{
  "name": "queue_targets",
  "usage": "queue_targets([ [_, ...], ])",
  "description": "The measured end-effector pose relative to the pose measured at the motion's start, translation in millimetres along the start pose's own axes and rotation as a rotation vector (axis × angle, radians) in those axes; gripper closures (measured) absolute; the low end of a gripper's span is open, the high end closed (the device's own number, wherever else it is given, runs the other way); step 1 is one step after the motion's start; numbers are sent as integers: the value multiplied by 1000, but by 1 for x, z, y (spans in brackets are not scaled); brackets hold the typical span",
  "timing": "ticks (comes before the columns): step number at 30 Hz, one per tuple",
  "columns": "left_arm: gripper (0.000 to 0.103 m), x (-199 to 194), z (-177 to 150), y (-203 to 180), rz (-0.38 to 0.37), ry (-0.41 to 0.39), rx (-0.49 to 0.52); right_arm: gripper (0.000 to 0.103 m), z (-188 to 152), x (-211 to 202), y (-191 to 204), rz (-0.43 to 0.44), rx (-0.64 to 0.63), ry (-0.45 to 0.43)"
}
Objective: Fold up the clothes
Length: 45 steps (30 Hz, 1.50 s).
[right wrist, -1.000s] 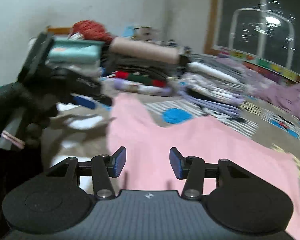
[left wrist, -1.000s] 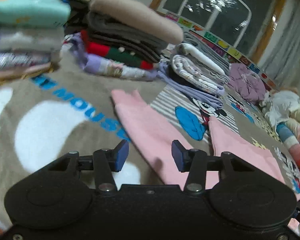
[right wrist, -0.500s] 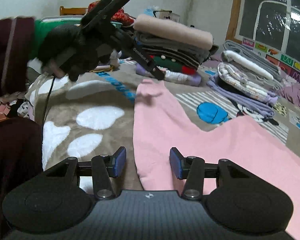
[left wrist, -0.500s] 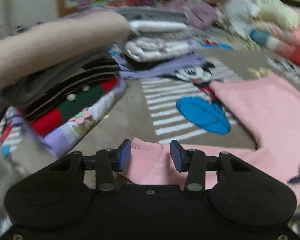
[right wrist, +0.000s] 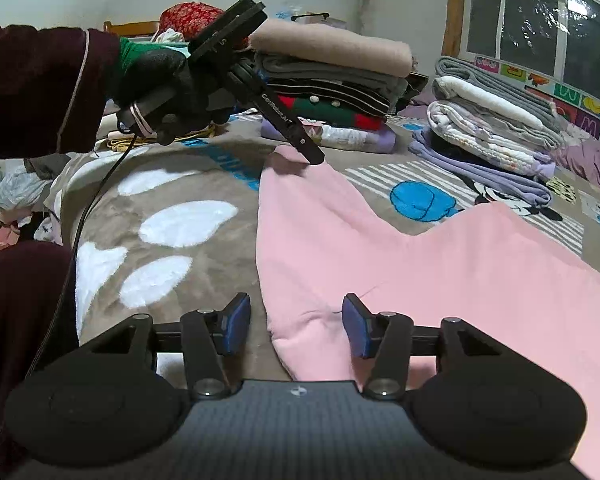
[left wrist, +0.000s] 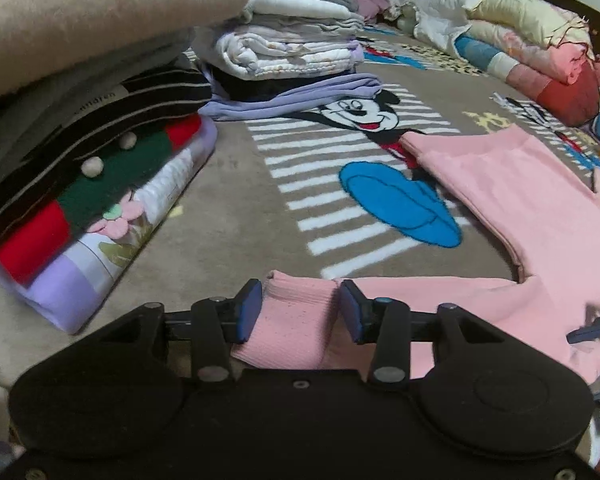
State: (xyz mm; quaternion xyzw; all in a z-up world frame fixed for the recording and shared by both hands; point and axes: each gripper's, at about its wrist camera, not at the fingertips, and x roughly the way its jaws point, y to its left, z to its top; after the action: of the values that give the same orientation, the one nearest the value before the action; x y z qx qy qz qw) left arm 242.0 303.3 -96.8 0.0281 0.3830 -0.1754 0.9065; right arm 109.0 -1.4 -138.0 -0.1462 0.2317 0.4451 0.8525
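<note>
Pink trousers lie spread flat on the Mickey Mouse blanket, legs apart in a V. My left gripper is open, its blue pads either side of the ribbed cuff of one leg. In the right wrist view the left gripper touches that far cuff. My right gripper is open, low over the waist corner of the trousers. The other leg runs off to the right.
A stack of folded clothes topped by a beige sweater sits close on the left. A second folded stack lies behind it. A pile of unfolded clothes is at the far right. The window is behind.
My left gripper has swung to the far cuff of the left trouser leg and lowered so its pads straddle it. My right gripper stayed near the waist and dropped slightly.
</note>
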Motion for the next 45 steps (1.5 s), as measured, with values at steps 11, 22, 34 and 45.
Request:
queue_targets([
  [11,97,-9,-3,-7,23,-139,-65,49,-2,0,-2,-9,14,-17],
  [22,89,19,-15,9,172,-158,-445,47,-6,1,-1,-25,22,-7],
  [34,61,-37,-76,4,142,-382,-887,46,41,10,4,-26,-34,-39],
  [45,94,-6,-76,5,64,-365,-916,40,54,67,-47,31,242,96],
])
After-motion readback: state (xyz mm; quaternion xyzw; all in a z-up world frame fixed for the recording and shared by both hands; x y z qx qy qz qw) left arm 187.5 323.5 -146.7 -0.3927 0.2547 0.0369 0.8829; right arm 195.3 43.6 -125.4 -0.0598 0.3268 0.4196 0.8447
